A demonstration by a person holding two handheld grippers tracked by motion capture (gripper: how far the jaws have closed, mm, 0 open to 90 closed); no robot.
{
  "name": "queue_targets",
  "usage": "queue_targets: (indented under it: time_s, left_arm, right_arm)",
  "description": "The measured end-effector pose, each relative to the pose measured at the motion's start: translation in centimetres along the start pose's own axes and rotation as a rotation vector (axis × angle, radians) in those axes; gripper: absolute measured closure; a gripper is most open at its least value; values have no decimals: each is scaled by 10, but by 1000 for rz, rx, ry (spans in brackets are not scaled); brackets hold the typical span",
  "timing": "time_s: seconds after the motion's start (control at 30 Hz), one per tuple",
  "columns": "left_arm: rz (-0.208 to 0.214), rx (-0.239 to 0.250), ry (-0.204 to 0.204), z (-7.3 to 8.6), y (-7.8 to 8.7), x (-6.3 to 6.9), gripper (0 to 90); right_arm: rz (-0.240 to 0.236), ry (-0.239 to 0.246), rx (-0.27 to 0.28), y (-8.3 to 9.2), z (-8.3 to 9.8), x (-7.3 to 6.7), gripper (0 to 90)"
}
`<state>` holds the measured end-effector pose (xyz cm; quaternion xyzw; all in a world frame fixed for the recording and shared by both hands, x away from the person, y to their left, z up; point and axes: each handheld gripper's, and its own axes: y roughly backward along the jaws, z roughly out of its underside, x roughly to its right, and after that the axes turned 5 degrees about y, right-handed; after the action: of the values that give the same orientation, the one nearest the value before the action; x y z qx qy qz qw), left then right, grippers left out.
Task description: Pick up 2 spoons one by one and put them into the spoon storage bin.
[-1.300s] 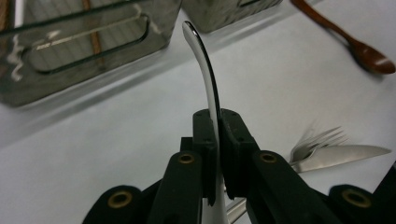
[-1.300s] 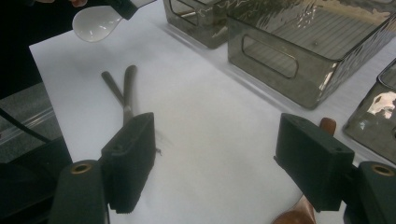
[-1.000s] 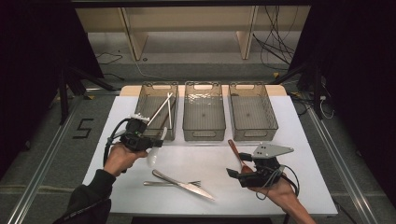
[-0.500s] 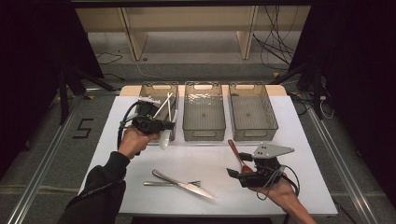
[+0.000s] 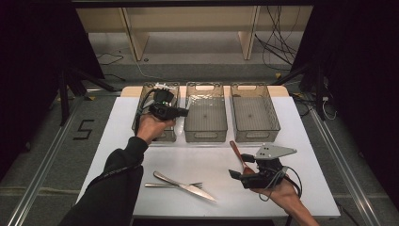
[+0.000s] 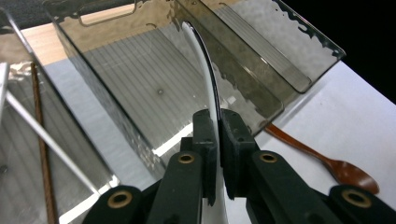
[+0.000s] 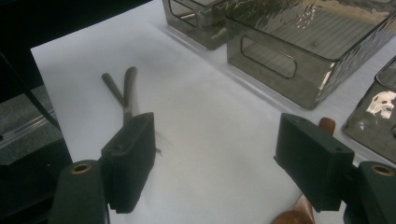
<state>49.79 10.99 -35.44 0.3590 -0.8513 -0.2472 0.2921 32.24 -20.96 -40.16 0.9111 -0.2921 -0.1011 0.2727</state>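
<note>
My left gripper hangs over the near end of the left bin, pointing toward the middle bin. Its jaws are shut on a thin white curved utensil, seen edge-on, whose tip reaches over the middle bin. My right gripper rests low at the front right of the table, jaws wide apart around bare tabletop. A brown wooden spoon lies beside its right jaw, untouched, with the bowl near that jaw.
A knife and a fork lie crossed on the white table near its front edge. A third bin stands at the right of the row. A metal rod and a thin brown stick lie in the left bin.
My left hand has carried the white utensil up and away from the person, from in front of the left bin to over it, turning toward the middle bin. The right hand has stayed still.
</note>
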Motion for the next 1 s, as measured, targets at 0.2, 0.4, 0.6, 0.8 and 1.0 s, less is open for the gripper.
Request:
queue_targets:
  time_s: [0.2,0.4,0.6,0.8,1.0]
  left_arm:
    - [-5,4,3,-8,-15,1,848]
    - [-24,8,19,-14,-32,-4,848]
    - [-26,24,30,-19,-41,-8,846]
    - [-48,39,21,-21,-50,-8,846]
    - [-65,34,13,-19,-57,-8,844]
  right_arm:
    - [-1,0,2,0,0,0,294]
    - [-2,-1,3,0,0,0,294]
    - [-4,1,2,0,0,1,294]
    - [-6,1,2,0,0,1,294]
    - [-7,-2,5,1,0,1,294]
